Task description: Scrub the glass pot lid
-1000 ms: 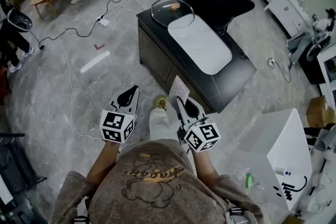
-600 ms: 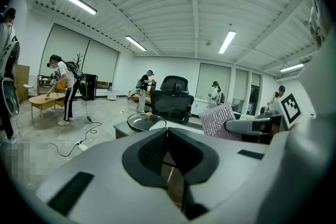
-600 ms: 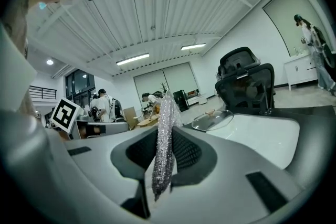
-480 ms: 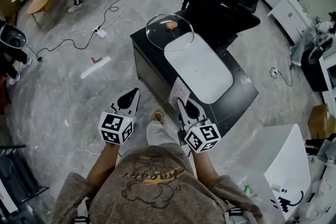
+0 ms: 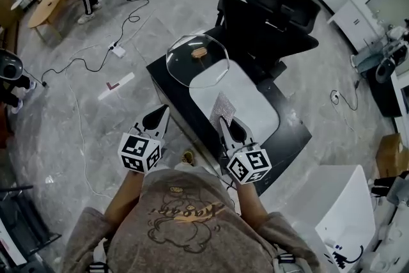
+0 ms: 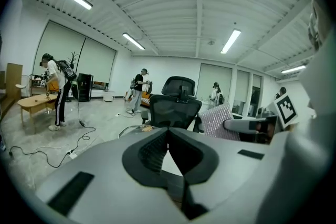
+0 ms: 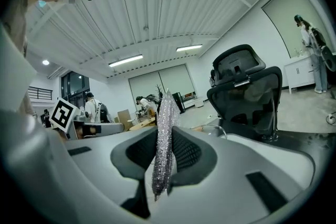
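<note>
Before the dark counter (image 5: 291,134), the left tongs (image 5: 160,115) are closed and empty; the right tongs (image 5: 225,126) pinch a sparkly scrubbing cloth (image 5: 222,107) over its near edge. The glass lid (image 5: 197,61) lies at the counter's far left end, a black chair (image 5: 275,9) beyond.

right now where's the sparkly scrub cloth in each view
Head view: scrub cloth near centre, sticking out ahead of the right gripper.
Left gripper view: scrub cloth right of centre, just right of the chair.
Right gripper view: scrub cloth dead centre, edge-on, pinched between the jaws.
Shared landmark: the black office chair, visible in all three.
</note>
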`<state>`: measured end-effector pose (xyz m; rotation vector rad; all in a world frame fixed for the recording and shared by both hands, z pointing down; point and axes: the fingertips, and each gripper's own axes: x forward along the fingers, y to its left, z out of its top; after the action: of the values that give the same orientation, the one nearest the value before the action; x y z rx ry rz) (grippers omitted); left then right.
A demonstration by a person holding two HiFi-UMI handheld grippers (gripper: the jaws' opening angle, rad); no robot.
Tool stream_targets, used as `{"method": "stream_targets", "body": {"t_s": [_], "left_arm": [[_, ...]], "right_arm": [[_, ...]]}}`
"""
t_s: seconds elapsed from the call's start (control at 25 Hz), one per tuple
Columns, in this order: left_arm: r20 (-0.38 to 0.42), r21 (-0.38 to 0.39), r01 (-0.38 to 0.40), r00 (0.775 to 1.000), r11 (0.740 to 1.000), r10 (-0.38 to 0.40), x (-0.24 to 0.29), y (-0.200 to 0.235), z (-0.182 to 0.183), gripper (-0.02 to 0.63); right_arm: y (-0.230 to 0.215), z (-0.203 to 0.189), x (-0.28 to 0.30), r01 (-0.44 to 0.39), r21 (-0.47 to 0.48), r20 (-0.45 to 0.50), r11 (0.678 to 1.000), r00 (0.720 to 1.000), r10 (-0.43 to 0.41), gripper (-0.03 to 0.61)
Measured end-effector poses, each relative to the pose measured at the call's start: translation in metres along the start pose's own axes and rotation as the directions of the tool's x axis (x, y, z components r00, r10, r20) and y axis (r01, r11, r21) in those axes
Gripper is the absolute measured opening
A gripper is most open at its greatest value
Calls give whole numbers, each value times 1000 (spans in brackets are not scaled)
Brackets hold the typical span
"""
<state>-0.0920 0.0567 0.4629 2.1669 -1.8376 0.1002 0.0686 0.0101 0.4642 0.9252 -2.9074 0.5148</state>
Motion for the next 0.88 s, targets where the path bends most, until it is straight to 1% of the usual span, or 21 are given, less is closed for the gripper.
{"method": "stream_targets", "body": {"t_s": [0.12,0.28,0.52,0.76,0.84,0.88], "left_arm": [[11,-8,2,1000,1000,-2,21,5,9,18],[-3,31,11,1000,999,-11,52,15,21,18],[-9,54,41,999,998,-41,99,36,36,18],[-61,96,85,995,992,-79,141,53,40,25],[-75,107,99,993,989,-91,155,59,42,183],[-82,115,107,992,988,-98,161,62,43,196]], "right_arm": [[-15,4,14,9,10,-3,1000,1000,-9,83],[-28,7,34,25,24,-10,999,1000,-25,83],[-51,15,60,79,44,1,996,997,-79,83],[-68,19,90,127,68,-2,990,992,-127,83],[-72,21,101,134,74,0,988,991,-135,83],[-73,21,105,140,78,0,987,990,-140,83]]}}
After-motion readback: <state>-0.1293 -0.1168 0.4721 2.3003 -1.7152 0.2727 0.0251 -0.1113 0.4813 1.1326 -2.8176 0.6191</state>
